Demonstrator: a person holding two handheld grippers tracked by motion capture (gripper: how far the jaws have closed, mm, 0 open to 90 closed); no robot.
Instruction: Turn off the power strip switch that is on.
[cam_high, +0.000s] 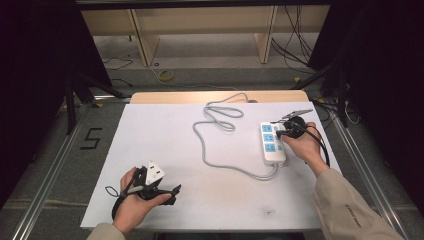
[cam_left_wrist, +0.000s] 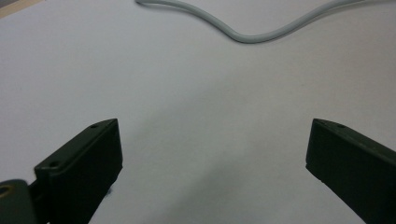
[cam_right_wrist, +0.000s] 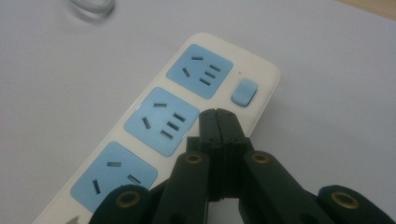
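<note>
Spreading across most of the high view, the white tabletop (cam_high: 165, 150) carries everything in play. On its right side lies the white power strip (cam_high: 272, 143), lengthwise away from the person, with three pale blue socket panels and a small blue switch (cam_right_wrist: 244, 92) beside the farthest panel. Its grey cable (cam_high: 215, 145) leaves the near end, runs left across the tabletop, then loops back toward the far edge. The right claw (cam_high: 280, 133) sits over the strip, held in the person's right hand (cam_high: 300, 147); its jaws are pressed fully together with nothing between them, and in the right gripper view (cam_right_wrist: 218, 114) their joined tips hover just short of the blue switch, beside the middle socket panel. Whether the tips touch the strip cannot be told. Well apart, at the near left corner, the left claw (cam_high: 172, 192) rests low over bare tabletop, its jaws (cam_left_wrist: 210, 154) spread wide and empty, a bend of the cable lying farther off.
</note>
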